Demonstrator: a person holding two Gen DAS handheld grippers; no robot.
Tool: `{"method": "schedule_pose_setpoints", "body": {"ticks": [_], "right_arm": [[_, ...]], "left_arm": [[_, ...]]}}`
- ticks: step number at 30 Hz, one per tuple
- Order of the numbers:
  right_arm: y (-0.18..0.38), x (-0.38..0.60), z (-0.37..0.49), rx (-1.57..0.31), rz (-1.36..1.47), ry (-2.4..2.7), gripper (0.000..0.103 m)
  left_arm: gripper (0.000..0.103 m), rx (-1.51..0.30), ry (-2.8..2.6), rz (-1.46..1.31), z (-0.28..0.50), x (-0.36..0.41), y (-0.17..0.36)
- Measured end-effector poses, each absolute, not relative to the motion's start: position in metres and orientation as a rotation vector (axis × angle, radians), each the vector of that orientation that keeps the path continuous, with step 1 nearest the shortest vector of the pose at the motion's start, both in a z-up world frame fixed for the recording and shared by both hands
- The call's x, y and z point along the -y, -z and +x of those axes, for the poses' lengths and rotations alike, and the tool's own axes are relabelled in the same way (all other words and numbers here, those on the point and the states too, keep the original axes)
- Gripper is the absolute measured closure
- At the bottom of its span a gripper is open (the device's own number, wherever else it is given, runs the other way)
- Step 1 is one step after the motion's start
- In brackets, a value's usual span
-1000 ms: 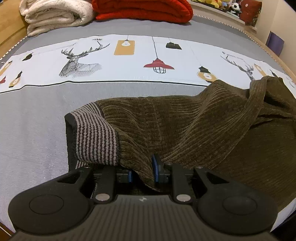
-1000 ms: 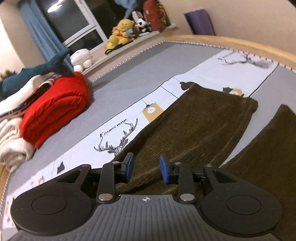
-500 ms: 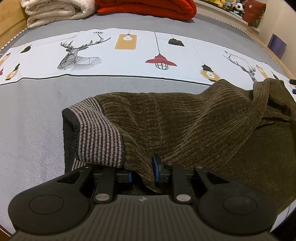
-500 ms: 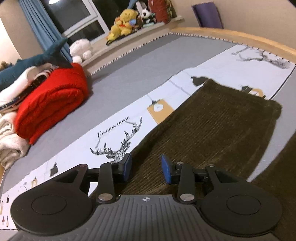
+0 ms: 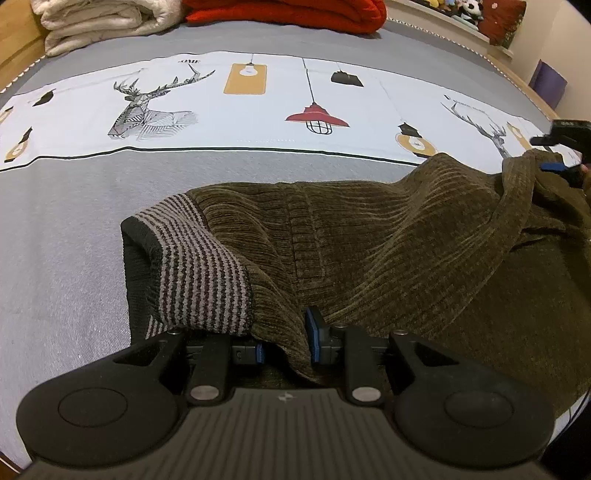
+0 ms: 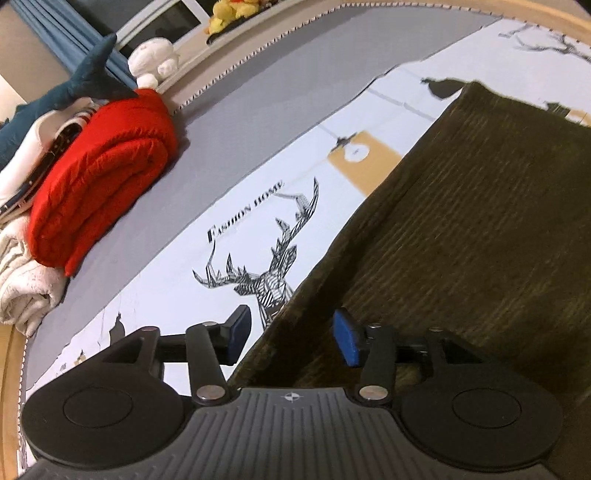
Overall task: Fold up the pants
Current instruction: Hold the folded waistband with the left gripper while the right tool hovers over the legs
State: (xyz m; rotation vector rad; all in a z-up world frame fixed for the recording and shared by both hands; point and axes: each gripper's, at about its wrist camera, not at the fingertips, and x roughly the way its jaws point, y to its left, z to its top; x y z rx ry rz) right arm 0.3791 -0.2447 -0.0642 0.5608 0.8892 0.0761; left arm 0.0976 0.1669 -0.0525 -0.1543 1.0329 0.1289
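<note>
Low over the bed, the left gripper (image 5: 286, 341) points forward along the mattress, its two blue-padded fingers (image 5: 313, 334) pinching a bunched fold of the olive corduroy pants (image 5: 369, 251) just beside the striped waistband (image 5: 201, 266). The waistband stands lifted and turned back, so its dark inner face shows on the left. From there the pants slope away to the right in ridges, one raised fold running up toward the far right edge, where the right gripper (image 5: 561, 147) shows as a dark shape with a blue pad at the cloth.

Seen from its own camera, the right gripper (image 6: 291, 332) is tilted, the bed running diagonally across the view. Its jaws stand apart, the left pad over the printed sheet and the right pad over the corduroy, with the edge of a pant leg (image 6: 461, 229) lying between them; neither pad visibly presses the cloth. The leg stretches flat up and to the right, its hem near the top right.

The bedsheet (image 5: 92, 229) is grey with a white band printed with stags and lamps. At the head of the bed lie a folded red blanket (image 6: 99, 184), a cream blanket (image 5: 92, 22), a blue shark plush (image 6: 66, 92) and other soft toys on the ledge, all well apart from the pants.
</note>
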Motion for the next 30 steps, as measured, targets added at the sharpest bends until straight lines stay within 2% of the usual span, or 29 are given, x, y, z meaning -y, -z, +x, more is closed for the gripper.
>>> {"method": "schedule_pose_setpoints", "body": {"ticks": [9,10,12,13,16,21,26,30], "right_arm": [[0.071,0.213,0.391,-0.944,0.487,-0.041,0.053],[0.072,0.209,0.390,-0.942,0.467,-0.041,0.065],[0.073,0.204,0.390,-0.950,0.428,-0.038,0.079],[0.071,0.203,0.389,-0.946,0.408,-0.028,0.085],[0.060,0.209,0.382,-0.925,0.408,-0.017,0.091],[0.028,0.224,0.355,-0.881,0.396,-0.004,0.093],[-0.006,0.253,0.308,-0.840,0.403,0.005,0.094],[-0.029,0.277,0.259,-0.800,0.395,-0.016,0.095]], "left_arm": [[0.076,-1.040,-0.104,-0.166,0.095,-0.171,0.049],[0.076,-1.042,-0.103,-0.168,0.096,-0.172,0.049],[0.076,-1.045,-0.100,-0.168,0.097,-0.172,0.048],[0.076,-1.047,-0.098,-0.166,0.097,-0.172,0.047],[0.077,-1.051,-0.096,-0.162,0.098,-0.173,0.045],[0.079,-1.046,-0.100,-0.172,0.097,-0.174,0.042],[0.091,-1.003,-0.106,-0.180,0.087,-0.173,0.032],[0.093,-0.945,-0.130,-0.208,0.074,-0.174,0.018]]}}
